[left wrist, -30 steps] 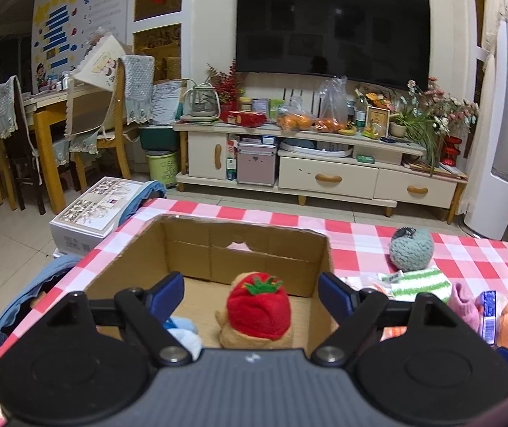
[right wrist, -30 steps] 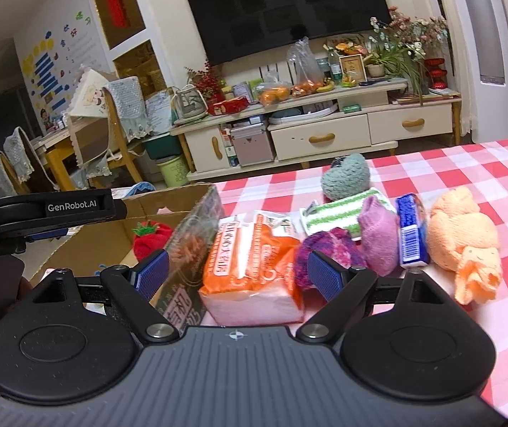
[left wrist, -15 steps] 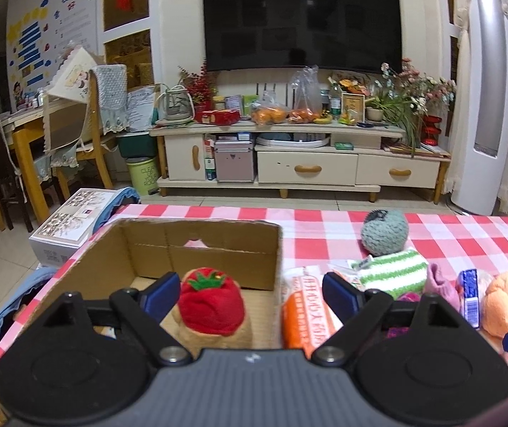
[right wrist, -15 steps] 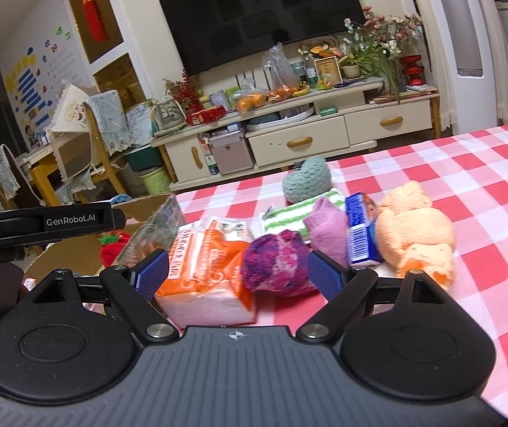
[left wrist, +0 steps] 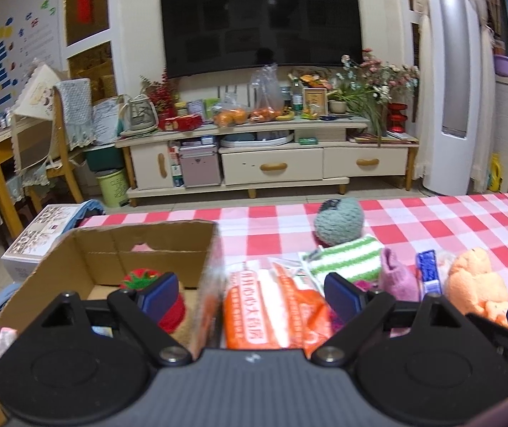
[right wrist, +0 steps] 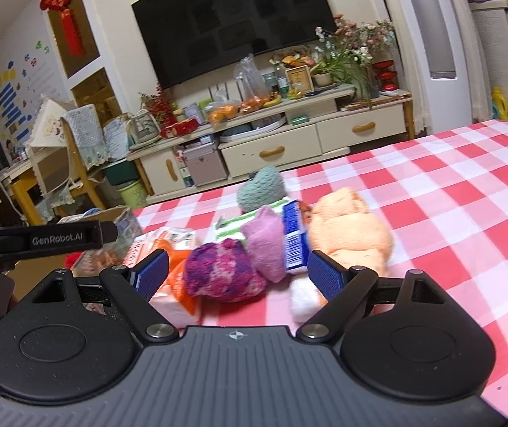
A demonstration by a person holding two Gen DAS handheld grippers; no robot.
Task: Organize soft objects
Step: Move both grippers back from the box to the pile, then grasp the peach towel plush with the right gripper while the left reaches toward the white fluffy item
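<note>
An open cardboard box stands on the left of the checked table, with a red strawberry plush inside. My left gripper is open, its fingers straddling the box's right wall and an orange tissue pack, touching neither. To the right lie a grey-green knitted ball, a green-striped cloth, a pink knit piece, a blue packet and an orange plush. My right gripper is open just short of a purple knitted ball, gripping nothing.
The red-and-white checked tablecloth stretches bare to the right of the pile. Beyond the table's far edge are a TV cabinet, chairs on the left and a white box on the floor. The left gripper's black body shows in the right wrist view.
My left gripper has moved right, from over the box's inside to astride its right wall and the orange pack. The right gripper has swung right, from the orange pack toward the purple ball.
</note>
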